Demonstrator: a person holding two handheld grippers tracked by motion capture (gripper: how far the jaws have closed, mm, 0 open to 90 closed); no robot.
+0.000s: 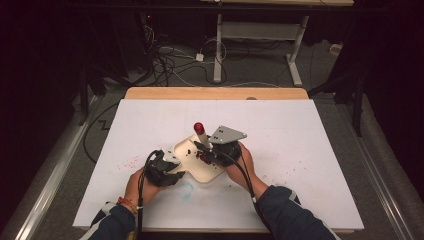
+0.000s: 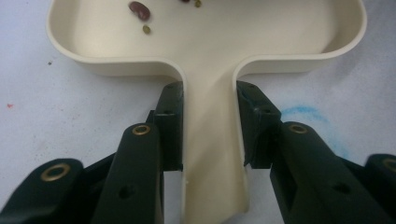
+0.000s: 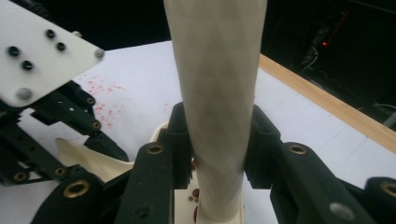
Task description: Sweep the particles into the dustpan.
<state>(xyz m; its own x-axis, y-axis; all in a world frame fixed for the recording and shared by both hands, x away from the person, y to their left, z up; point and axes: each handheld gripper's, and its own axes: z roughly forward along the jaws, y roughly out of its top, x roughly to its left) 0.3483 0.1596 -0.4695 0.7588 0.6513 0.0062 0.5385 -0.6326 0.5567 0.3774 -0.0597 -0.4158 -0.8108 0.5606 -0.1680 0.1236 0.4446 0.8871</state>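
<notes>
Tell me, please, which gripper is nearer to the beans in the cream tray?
Right. The right gripper holds a white tool over the beans; the left gripper clamps the cream tray handle, farther away.

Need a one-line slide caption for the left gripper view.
Left gripper clamps the cream tray's handle; a few beans lie in the tray.

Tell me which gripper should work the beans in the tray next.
Right. The right gripper already clamps the pestle standing over the beans, while the left gripper is busy steadying the tray by its handle.
</notes>
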